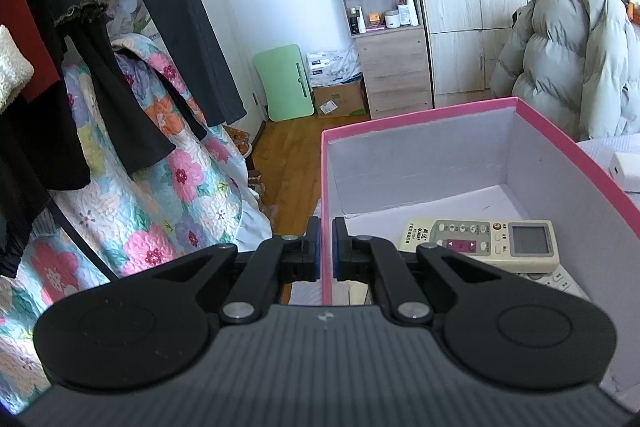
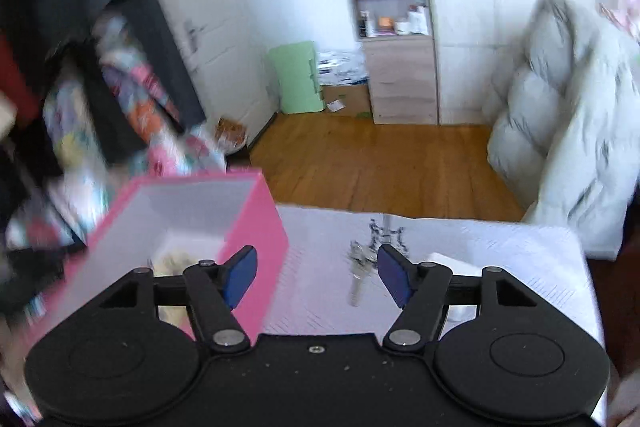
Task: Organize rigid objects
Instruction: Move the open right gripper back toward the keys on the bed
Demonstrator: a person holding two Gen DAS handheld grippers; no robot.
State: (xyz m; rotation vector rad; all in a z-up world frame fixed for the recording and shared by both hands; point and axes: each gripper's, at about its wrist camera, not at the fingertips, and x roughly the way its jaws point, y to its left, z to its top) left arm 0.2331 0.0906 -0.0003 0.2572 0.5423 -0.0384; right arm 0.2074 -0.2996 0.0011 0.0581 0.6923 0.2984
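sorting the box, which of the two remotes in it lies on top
The cream remote with the grey screen; the white remote shows only its keys beneath it.

You have a pink box [image 1: 420,125] with a white inside, a cream remote [image 1: 480,243], blue finger pads [image 2: 240,275] and a flowered quilt [image 1: 160,163] at left.

Left gripper [image 1: 326,247] fingers clamped on pink box [image 1: 420,119] wall; remote control [image 1: 480,243] lying inside the box
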